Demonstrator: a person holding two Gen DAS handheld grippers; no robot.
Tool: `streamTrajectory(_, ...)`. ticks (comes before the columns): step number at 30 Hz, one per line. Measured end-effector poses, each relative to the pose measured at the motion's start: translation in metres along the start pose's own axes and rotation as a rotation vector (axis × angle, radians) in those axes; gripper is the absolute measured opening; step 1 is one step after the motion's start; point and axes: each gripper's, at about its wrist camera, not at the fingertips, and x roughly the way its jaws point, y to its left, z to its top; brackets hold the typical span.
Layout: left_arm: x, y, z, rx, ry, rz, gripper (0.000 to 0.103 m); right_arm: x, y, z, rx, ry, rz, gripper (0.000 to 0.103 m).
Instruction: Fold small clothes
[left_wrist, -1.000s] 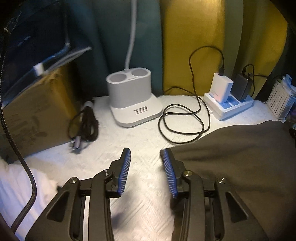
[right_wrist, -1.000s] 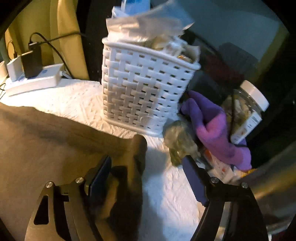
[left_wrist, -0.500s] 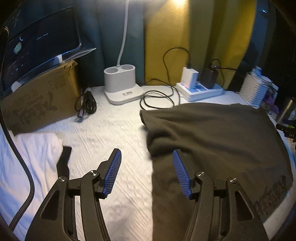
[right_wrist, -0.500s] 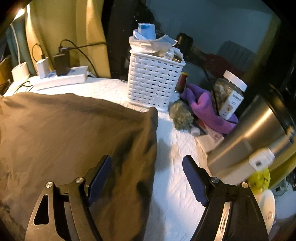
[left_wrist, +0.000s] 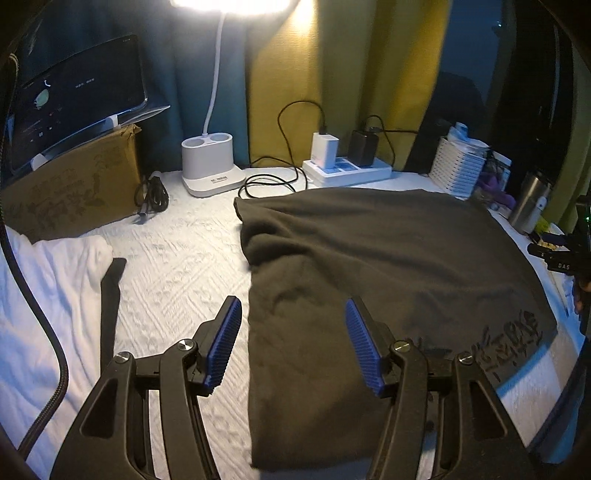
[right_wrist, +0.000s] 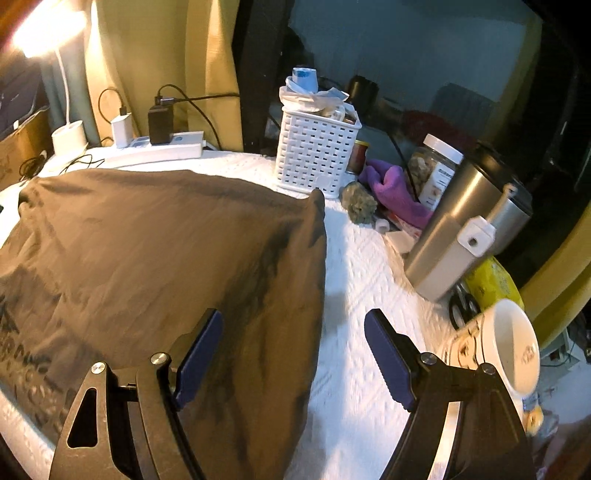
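Observation:
A dark olive-brown garment (left_wrist: 388, 258) lies spread flat on the white textured table cover (left_wrist: 177, 266), with a print near its front right corner. My left gripper (left_wrist: 291, 314) hovers open above the garment's left edge, one finger over the bare cover and the other over the cloth. Nothing is between its pads. In the right wrist view the same garment (right_wrist: 147, 240) fills the left half. My right gripper (right_wrist: 293, 321) hangs open over its right edge and holds nothing.
A white cloth (left_wrist: 48, 277) and a cardboard box (left_wrist: 74, 192) sit at the left. At the back stand a lamp base (left_wrist: 210, 162), a coiled cable (left_wrist: 269, 181) and a power strip (left_wrist: 347, 170). To the right are a white basket (right_wrist: 314, 155), a steel tumbler (right_wrist: 461, 229) and a mug (right_wrist: 509, 347).
Both grippers have drawn back from the garment's far corners toward the near side, so the whole garment now shows. The left jaws stand wider than a second ago. The right jaws are unchanged.

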Motion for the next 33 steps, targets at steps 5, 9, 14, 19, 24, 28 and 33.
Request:
streamTrajectory(5, -0.008, -0.004, -0.016, -0.002, 0.009, -0.011, 0.059, -0.019, 0.002, -0.019, 0.021, -0.020, -0.001, 0.081)
streamTrajectory(9, -0.011, -0.006, -0.030, -0.003, 0.020, -0.015, 0.059, -0.031, -0.003, -0.036, 0.070, -0.038, 0.017, 0.081)
streamTrajectory(14, -0.010, 0.003, -0.049, -0.018, 0.051, 0.004, 0.059, -0.037, -0.003, -0.066, 0.093, -0.043, 0.003, 0.081)
streamTrajectory(19, -0.005, 0.020, -0.070, -0.054, 0.095, 0.027, 0.059, -0.032, -0.022, -0.100, 0.175, 0.000, -0.011, 0.081)
streamTrajectory(24, -0.005, 0.026, -0.076, -0.070, 0.097, 0.004, 0.060, -0.027, -0.041, -0.120, 0.253, 0.037, 0.044, 0.080)
streamTrajectory(28, -0.001, 0.028, -0.077, -0.086, 0.103, -0.007, 0.063, -0.024, -0.039, -0.121, 0.251, 0.050, 0.109, 0.068)
streamTrajectory(33, 0.000, 0.025, -0.078, -0.089, 0.100, -0.035, 0.063, -0.018, -0.032, -0.117, 0.270, 0.038, 0.137, 0.064)
